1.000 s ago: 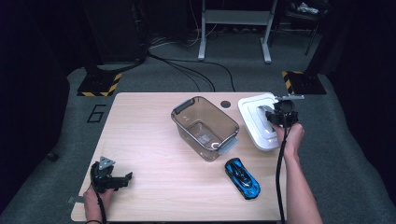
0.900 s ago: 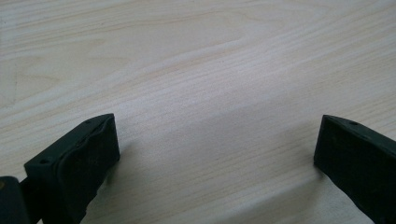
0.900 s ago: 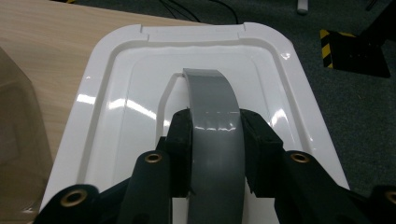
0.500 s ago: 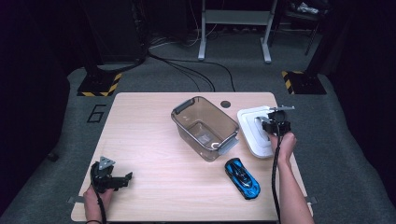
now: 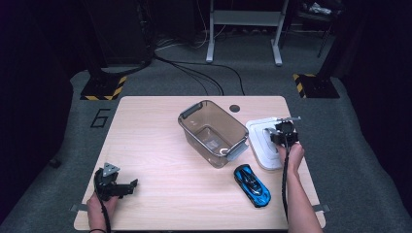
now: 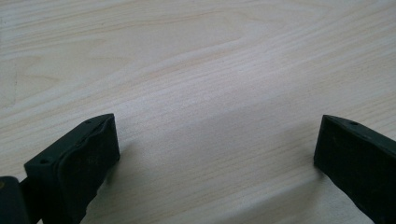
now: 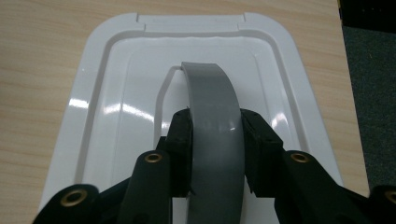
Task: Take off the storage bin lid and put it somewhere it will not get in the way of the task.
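Right gripper (image 7: 215, 140): it is clamped on the grey handle (image 7: 214, 121) of the white lid (image 7: 116, 93). One black jaw presses on each side of the handle.
Handle: it curves up from the middle of the lid and sits tight between the jaws.
White lid: it is at the right side of the table (image 5: 155, 145), near the right edge. In the high view the lid (image 5: 260, 145) is just beside the clear box (image 5: 214, 133). I cannot tell if the lid lies flat on the wood or is a bit off it.
Right hand (image 5: 290, 153): it holds the right gripper (image 5: 284, 133) over the lid, and a black cable runs down along the arm.
Clear box: it is open on top and stands in the middle of the table, turned at a slant. It has grey clips at its two short ends.
Blue toy car (image 5: 251, 185): it lies on the wood near the front, just in front of the box and beside the right arm.
Left gripper (image 6: 217, 149): its jaws are wide apart with bare wood between them. They hold nothing.
Left hand (image 5: 99, 204): it rests at the front left corner of the table, well apart from the box, with the left gripper (image 5: 116, 183) in it.
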The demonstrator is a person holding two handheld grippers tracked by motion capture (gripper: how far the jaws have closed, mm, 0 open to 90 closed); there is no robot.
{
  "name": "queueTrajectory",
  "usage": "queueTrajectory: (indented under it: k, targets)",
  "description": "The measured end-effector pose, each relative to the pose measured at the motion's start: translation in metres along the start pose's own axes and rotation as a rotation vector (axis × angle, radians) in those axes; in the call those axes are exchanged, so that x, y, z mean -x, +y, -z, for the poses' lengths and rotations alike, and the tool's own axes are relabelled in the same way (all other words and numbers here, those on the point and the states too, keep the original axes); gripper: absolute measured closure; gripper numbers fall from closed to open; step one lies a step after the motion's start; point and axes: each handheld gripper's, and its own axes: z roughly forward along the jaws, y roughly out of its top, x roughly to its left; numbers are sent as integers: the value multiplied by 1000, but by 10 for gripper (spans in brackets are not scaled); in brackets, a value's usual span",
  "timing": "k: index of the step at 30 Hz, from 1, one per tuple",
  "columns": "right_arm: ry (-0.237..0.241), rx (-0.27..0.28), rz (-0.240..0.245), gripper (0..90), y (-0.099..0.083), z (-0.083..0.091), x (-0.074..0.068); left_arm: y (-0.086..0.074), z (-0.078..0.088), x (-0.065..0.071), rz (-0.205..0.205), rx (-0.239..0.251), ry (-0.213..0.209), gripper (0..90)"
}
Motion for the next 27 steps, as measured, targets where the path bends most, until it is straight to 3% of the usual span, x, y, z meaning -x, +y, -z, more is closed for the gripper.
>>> queueTrajectory:
  k: [5,13,18,21,27]
  targets:
    - [4,-12,5,652,-3,-3,2,0,0,0,0,0,0,2]
    - [51,-27,-12,354,-4,5,5,0,0,0,0,0,0,2]
    - [115,-1,6,204,-8,20,5,0,0,0,0,0,0,2]
    - [127,7,29,146,-10,29,1,0,0,0,0,0,0,2]
    - [165,12,78,104,-18,46,-8,0,0,0,0,0,0,2]
